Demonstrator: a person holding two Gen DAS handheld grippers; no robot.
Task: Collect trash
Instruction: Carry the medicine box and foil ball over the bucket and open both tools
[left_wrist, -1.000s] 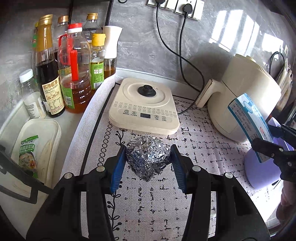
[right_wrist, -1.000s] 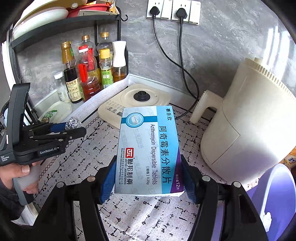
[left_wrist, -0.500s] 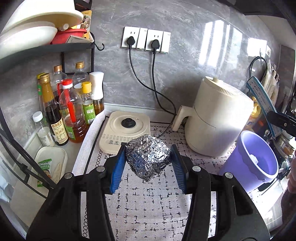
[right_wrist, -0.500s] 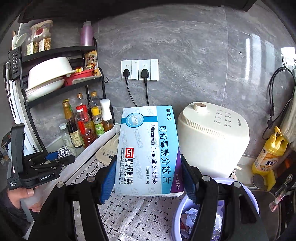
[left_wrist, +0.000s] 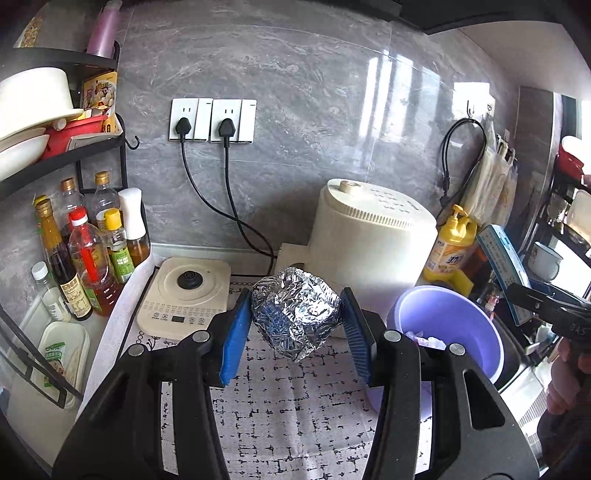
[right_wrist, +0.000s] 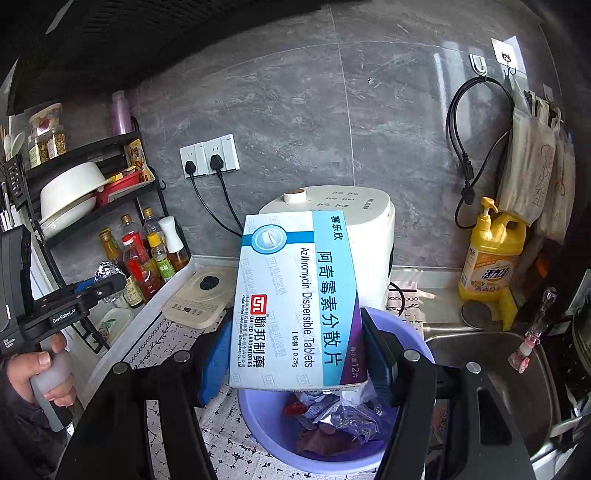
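Left tongs (left_wrist: 295, 325) grip a foil ball (left_wrist: 295, 312) between both blue pads, held clear above the patterned mat (left_wrist: 295, 406) on the desk, left of the purple bin (left_wrist: 491, 343). Right tongs (right_wrist: 295, 354) clamp a tablet box (right_wrist: 295, 295) directly above the bin, which already contains crumpled trash (right_wrist: 332, 417).

Bin (right_wrist: 266, 424) stands right of hob (left_wrist: 184, 295), before cooker (left_wrist: 373, 243), left of sink (right_wrist: 517, 369).

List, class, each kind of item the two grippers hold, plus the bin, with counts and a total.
Crumpled foil ball, in left gripper: 1
Tablet box, in right gripper: 1
Purple trash bin: 1
Total: 3
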